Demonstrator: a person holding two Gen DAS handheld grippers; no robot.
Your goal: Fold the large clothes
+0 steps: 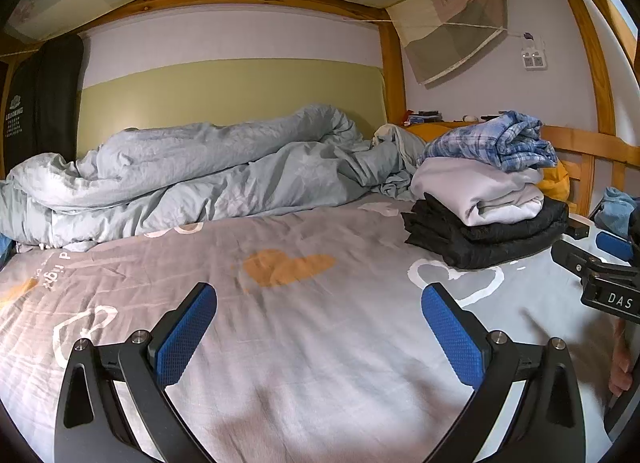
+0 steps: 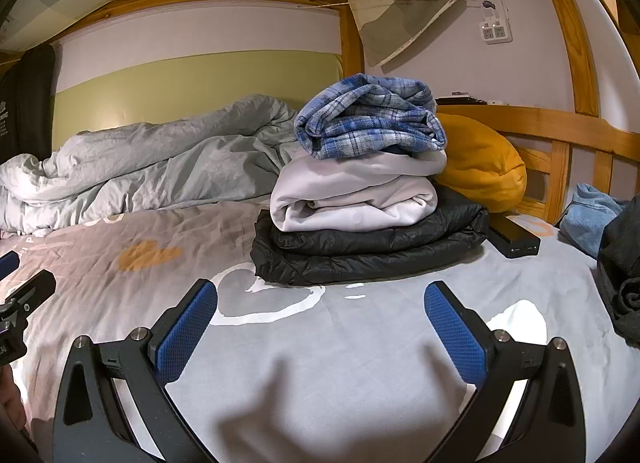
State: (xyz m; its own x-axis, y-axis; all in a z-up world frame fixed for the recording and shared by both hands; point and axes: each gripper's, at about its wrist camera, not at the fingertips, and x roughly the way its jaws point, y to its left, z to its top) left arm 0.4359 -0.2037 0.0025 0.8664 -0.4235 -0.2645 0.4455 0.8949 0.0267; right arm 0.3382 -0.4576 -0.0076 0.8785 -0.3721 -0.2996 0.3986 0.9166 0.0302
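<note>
While both grippers hang low over the bed sheet (image 1: 280,343), neither holds anything: the left gripper (image 1: 320,327) has its jaws spread wide with only printed sheet between the blue pads, and the right gripper (image 2: 320,327) is released in the same way.

Three folded garments sit stacked on the sheet toward the head of the bed: a black puffer jacket (image 2: 368,243) at the bottom, a pale lilac garment (image 2: 356,195) on it, and a blue plaid shirt (image 2: 368,119) bundled loosely on top. Stacking largest first probably keeps the pile steady on the soft mattress, and setting it to one side leaves the middle of the sheet free as a folding area.

Clothes that look unfolded lie at the far right edge of the right wrist view: a dark grey garment (image 2: 622,275) and, beyond it, a light blue one (image 2: 592,215). Judging by that, the next piece would come from there, nearest the right gripper.

A crumpled grey duvet (image 1: 192,175) is pushed against the wall, a mustard pillow (image 2: 480,167) rests against the wooden rail behind the stack, and a black power bank (image 2: 516,239) lies just beside the jacket.
</note>
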